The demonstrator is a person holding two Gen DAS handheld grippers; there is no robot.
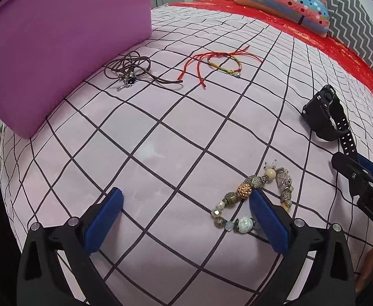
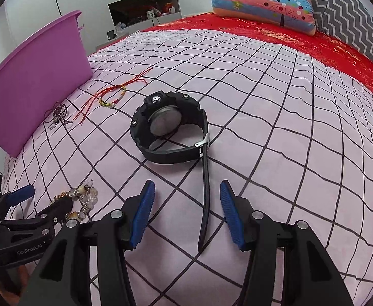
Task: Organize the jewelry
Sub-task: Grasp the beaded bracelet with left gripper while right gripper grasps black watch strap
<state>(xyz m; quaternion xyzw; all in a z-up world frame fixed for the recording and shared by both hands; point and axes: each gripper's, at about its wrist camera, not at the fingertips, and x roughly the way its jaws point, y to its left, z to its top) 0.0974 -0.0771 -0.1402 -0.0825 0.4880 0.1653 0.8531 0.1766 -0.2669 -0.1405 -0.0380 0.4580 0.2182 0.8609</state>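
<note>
My left gripper is open low over the bed; its right finger sits inside the loop of a beaded bracelet, also seen in the right wrist view. My right gripper is open, with the loose strap end of a black watch lying between its fingers. The watch shows in the left wrist view. A red string bracelet and a brown cord necklace lie near a purple bin.
The bed has a pink checked sheet. A red blanket, a colourful pillow and a grey zigzag pillow lie at the far end. A white cabinet stands behind.
</note>
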